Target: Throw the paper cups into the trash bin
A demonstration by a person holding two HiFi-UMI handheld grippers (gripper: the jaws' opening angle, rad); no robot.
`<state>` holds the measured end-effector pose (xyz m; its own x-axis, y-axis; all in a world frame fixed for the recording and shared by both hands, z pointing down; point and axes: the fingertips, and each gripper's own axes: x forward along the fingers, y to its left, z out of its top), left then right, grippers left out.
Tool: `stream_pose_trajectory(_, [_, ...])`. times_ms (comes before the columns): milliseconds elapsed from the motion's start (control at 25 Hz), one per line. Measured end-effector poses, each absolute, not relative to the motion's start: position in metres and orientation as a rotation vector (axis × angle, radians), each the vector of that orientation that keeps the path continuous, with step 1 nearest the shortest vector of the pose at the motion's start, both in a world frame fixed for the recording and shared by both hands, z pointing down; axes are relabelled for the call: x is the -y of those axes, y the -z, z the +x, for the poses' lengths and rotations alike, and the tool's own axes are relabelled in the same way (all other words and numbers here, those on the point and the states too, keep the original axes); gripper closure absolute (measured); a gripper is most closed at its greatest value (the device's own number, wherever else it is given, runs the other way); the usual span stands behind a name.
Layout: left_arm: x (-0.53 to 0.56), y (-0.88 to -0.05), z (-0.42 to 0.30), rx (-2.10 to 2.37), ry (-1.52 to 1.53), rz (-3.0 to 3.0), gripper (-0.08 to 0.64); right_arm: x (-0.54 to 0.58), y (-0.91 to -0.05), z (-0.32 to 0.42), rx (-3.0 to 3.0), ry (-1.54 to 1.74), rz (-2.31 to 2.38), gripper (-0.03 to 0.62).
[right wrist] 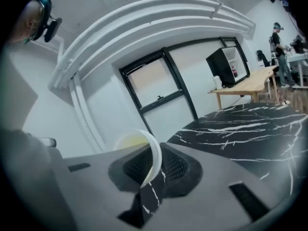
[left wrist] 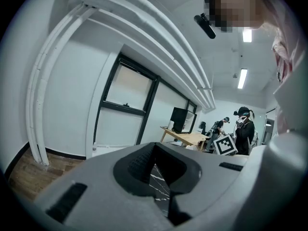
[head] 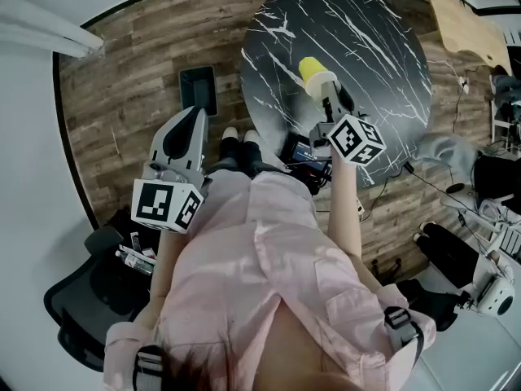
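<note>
Wood-plank floor (head: 122,104) underfoot, white walls all round, and we're looking straight down a pale pink shirt (head: 269,267). Nearest on the left, the left tool (head: 194,117) hangs out over the floor, clenched on nothing. Its own view backs that up, with only a sliver of marble showing behind the pads.

On the right, the right tool (head: 328,90) reaches over the near part of the round black counter with white marble veining (head: 374,47). It's grasping the yellow paper cup (head: 312,72) by the wall at its rim. The cup is tipped over, its long axis carrying on along the tool's line. Its mouth faces back toward the tool and its base points away from the person, across the counter.

The right gripper view gives what the head view can't: the white rim pinched edge-on between the pads (right wrist: 175,165), with the pale yellow inside showing to the left. Only the head view has the black rectangular trash bin (head: 198,88). It stands open-topped on the floor just beside the counter's left edge, beyond the left tool and apart from the cup.

Farther off, the gripper views pick up a black-framed window (right wrist: 154,81), a light wooden desk (right wrist: 250,83) and people standing (left wrist: 244,129).
</note>
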<state>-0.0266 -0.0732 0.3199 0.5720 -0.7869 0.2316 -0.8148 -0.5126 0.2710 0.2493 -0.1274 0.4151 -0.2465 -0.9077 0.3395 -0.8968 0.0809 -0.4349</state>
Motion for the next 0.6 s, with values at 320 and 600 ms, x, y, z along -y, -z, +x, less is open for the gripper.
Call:
stream_pose_trajectory(320, [0.077,-0.315,-0.029,1.302,-0.106,2.477,0.545,0.154,-0.345,0.241,-2.283,0.595,-1.803,0.537])
stream_pose_trajectory(600, [0.075,-0.314,-0.03,1.269,-0.136,2.489,0.545,0.195,-0.351,0.217,-2.365,0.51,-1.747,0.537])
